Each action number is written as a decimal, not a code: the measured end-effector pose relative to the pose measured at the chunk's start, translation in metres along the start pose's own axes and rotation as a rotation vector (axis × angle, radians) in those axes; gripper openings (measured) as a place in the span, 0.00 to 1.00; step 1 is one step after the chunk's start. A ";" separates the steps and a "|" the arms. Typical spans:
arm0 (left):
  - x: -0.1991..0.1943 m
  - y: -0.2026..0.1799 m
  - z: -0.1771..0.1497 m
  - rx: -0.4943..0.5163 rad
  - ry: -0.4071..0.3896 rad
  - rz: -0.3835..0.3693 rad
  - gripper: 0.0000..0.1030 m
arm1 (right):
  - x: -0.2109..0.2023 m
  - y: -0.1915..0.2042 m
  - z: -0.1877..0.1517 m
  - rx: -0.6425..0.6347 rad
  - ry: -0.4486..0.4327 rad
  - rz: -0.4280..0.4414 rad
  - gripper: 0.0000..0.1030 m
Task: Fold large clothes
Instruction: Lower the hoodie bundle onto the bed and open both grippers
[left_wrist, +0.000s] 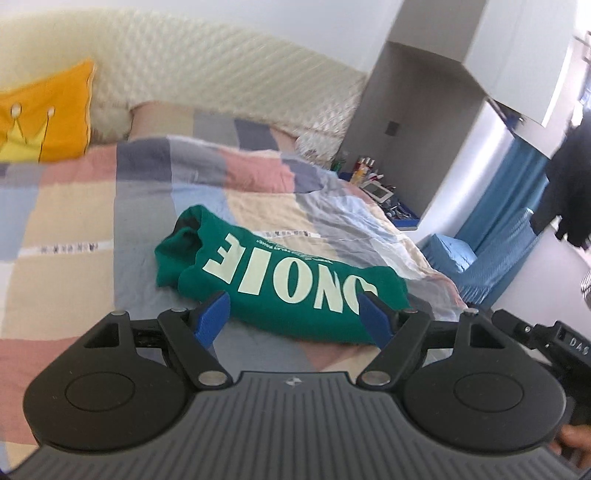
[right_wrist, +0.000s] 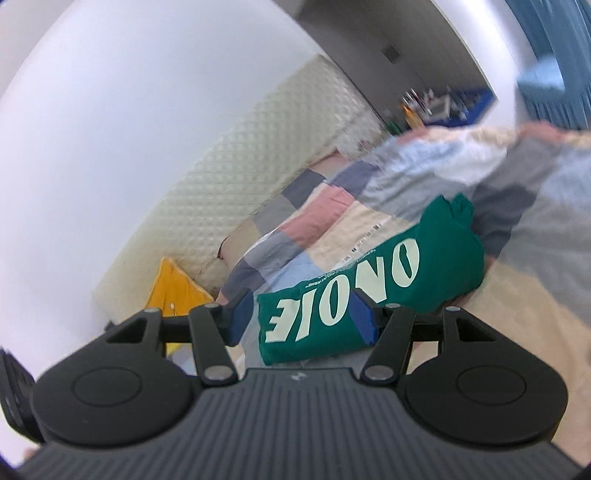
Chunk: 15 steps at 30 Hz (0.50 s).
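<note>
A green garment (left_wrist: 280, 280) with large pale lettering lies folded into a compact bundle on the patchwork bedspread (left_wrist: 74, 206). My left gripper (left_wrist: 293, 317) hovers above and short of it, blue pads spread apart with nothing between them. In the right wrist view the same green garment (right_wrist: 369, 288) lies tilted across the bedspread (right_wrist: 535, 258). My right gripper (right_wrist: 301, 319) is open too, held off the cloth, and grips nothing.
A yellow cushion (left_wrist: 44, 118) leans on the quilted cream headboard (left_wrist: 221, 74) at the back left. A cluttered bedside shelf (left_wrist: 380, 184), blue curtain (left_wrist: 509, 206) and dark hanging clothing (left_wrist: 569, 177) stand to the right of the bed. A white wall (right_wrist: 129, 129) fills the right wrist view's left.
</note>
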<state>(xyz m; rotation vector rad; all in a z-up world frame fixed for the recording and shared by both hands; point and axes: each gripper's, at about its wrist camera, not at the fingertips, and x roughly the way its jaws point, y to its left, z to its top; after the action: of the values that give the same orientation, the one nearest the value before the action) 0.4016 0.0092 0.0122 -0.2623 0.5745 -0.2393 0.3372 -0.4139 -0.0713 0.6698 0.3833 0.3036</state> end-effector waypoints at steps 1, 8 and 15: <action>-0.012 -0.006 -0.004 0.018 -0.016 0.001 0.78 | -0.010 0.006 -0.003 -0.030 -0.003 0.000 0.59; -0.082 -0.039 -0.034 0.132 -0.127 0.038 0.78 | -0.066 0.038 -0.025 -0.243 -0.034 -0.021 0.59; -0.118 -0.051 -0.077 0.201 -0.164 0.063 0.78 | -0.094 0.047 -0.056 -0.356 -0.049 -0.024 0.59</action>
<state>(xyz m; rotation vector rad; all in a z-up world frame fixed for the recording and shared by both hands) 0.2545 -0.0171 0.0249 -0.0684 0.3921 -0.2107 0.2221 -0.3854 -0.0580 0.3224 0.2807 0.3225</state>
